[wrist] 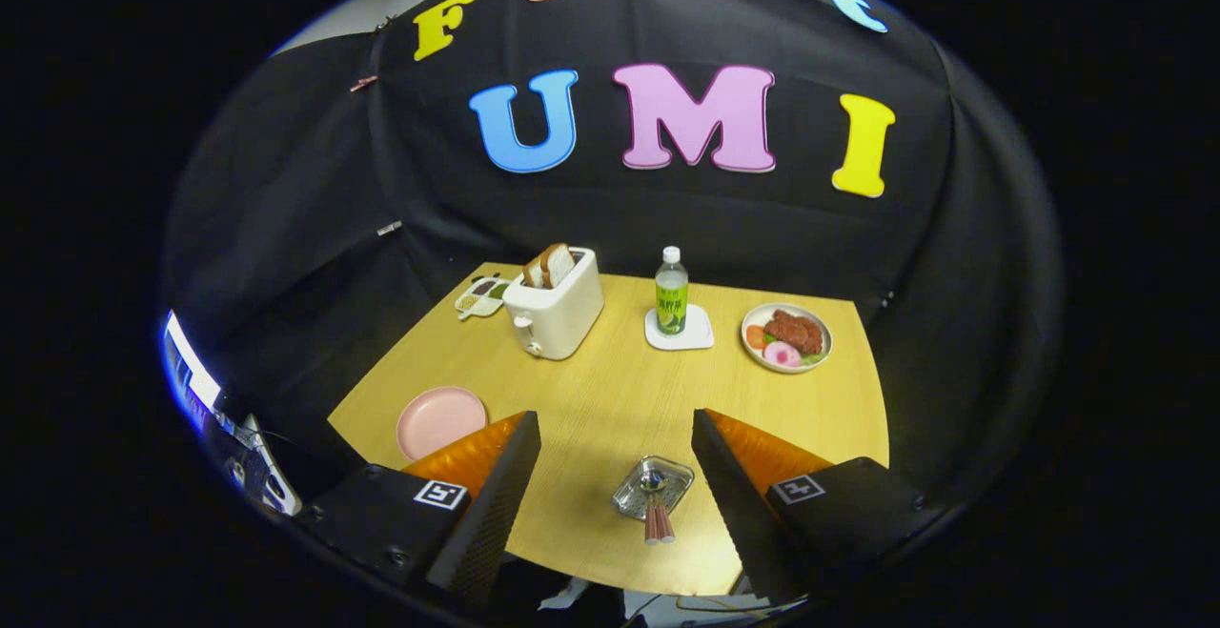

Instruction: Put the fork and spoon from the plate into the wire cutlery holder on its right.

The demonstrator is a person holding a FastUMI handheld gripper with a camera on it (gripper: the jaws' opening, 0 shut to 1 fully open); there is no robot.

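With my jaws (616,437) spread wide and holding nothing, I hover high above the wire cutlery holder (653,487), which sits between the fingers with the cutlery (657,516) already inside.

I see two pinkish handles sticking out of the holder's near side; which is the fork and which the spoon I cannot tell. The pink plate (440,420) lies bare just beyond the left finger. Farther back, a white toaster (555,314) holds bread slices, a small compartment tray (481,296) sits beside it, a green-labelled bottle (671,293) stands on a white coaster (680,328), and a round dish (786,336) carries food. The worktop (610,390) is pale wood grain, closed in by black cloth.
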